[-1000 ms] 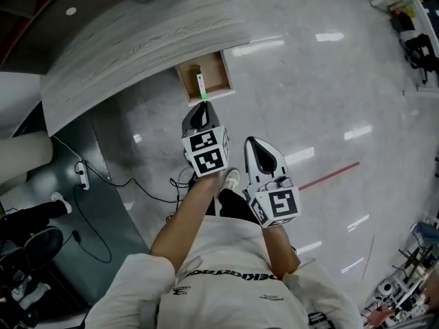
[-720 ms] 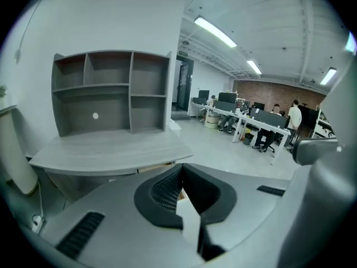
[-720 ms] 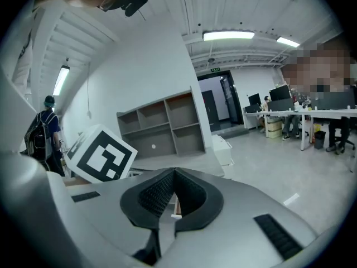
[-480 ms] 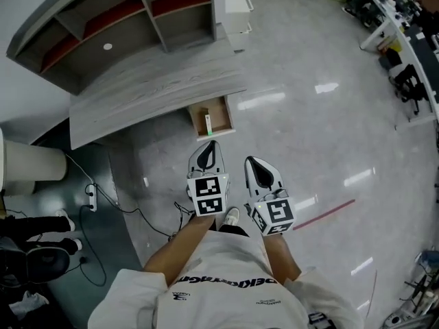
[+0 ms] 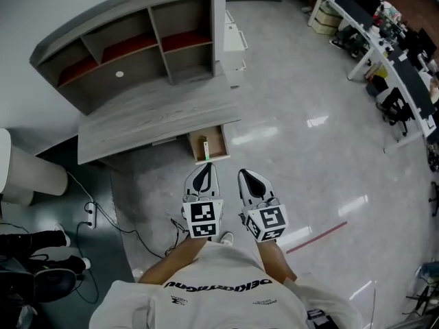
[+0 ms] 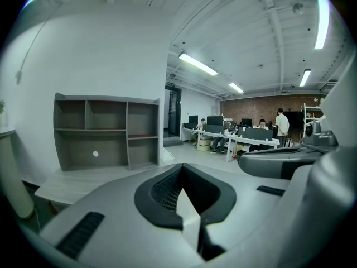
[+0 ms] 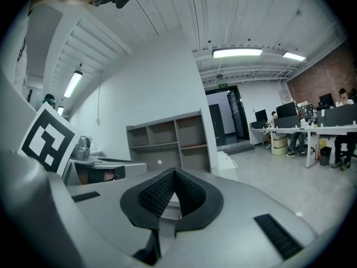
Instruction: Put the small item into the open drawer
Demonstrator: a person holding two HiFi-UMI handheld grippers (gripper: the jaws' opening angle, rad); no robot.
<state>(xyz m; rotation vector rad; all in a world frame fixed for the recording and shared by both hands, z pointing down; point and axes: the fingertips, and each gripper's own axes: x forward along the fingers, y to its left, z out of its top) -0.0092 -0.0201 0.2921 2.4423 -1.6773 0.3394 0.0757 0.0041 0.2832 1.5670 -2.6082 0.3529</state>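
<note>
In the head view, the open drawer (image 5: pixel 215 142) is a little above the middle of the frame. It is pulled out from under the front edge of a grey wooden desk (image 5: pixel 151 118). The small item (image 5: pixel 204 148), a thin white stick with a green end, lies along the left side inside the drawer, with the green end toward the bottom of the frame. Behind the desk, in the upper left, stands a grey shelf unit (image 5: pixel 137 46). Below the drawer in the picture the person holds both grippers side by side. The left gripper (image 5: pixel 203 167) points toward the drawer and the right gripper (image 5: pixel 245 175) is just beside it. Neither one touches the drawer or the item. Black cables (image 5: pixel 103 214) run over the floor at the lower left, and a red line (image 5: pixel 315 237) is on the floor at the lower right.

In the left gripper view, the left gripper (image 6: pixel 181 169) has its jaws closed together, with nothing between them. Past them, on the left, are the shelf unit (image 6: pixel 106 130) and the desk top (image 6: pixel 72 180). The right gripper (image 6: pixel 284 163) comes in from the right edge. Far on the right people sit at office tables (image 6: pixel 251 135).

In the right gripper view, the right gripper (image 7: pixel 173 175) also has its jaw tips pressed together and holds nothing. The shelf unit (image 7: pixel 167 141) stands behind it in the middle of the frame. The left gripper's marker cube (image 7: pixel 47 138) is at the left edge. The drawer and the item are not visible in the two gripper views.
</note>
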